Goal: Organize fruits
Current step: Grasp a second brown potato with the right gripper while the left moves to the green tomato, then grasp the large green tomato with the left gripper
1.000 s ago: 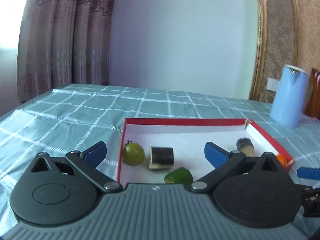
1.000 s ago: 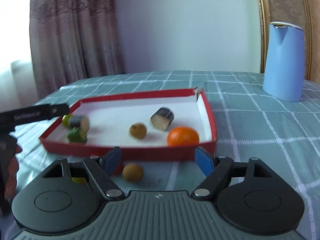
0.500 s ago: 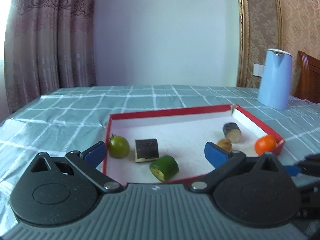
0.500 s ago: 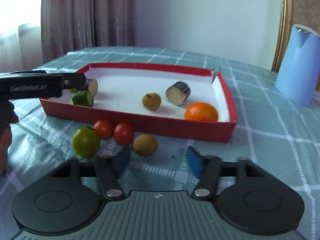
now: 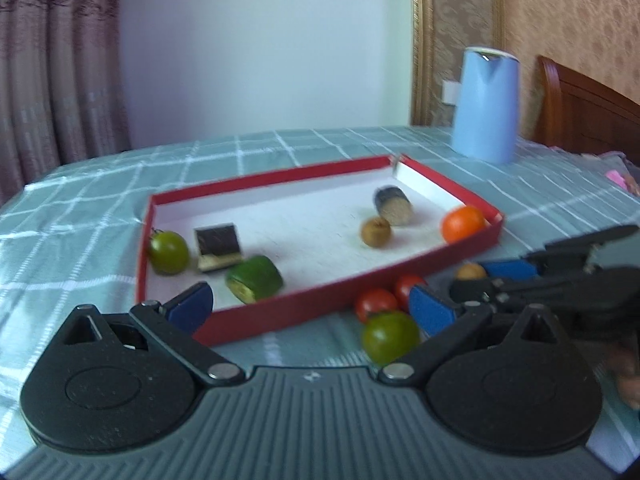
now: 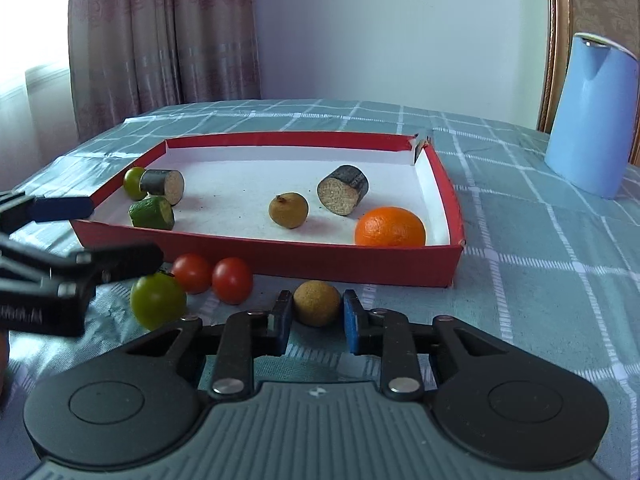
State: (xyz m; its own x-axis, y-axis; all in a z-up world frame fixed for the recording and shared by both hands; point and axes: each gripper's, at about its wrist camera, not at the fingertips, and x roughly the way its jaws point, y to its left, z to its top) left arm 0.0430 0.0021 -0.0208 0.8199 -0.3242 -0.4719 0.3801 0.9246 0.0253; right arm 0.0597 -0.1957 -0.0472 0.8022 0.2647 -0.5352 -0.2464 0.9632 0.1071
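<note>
The right wrist view alone shows the right gripper [image 6: 313,316] clenched on a brown fruit [image 6: 317,303] near the red tray [image 6: 360,262]; the left gripper [image 5: 308,310] stands released, empty.

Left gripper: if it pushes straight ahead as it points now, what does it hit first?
Probably the near wall of the red tray, which lies straight ahead between the open jaws of the left gripper. Behind that wall sits the green cucumber chunk. Depth is unclear.
</note>
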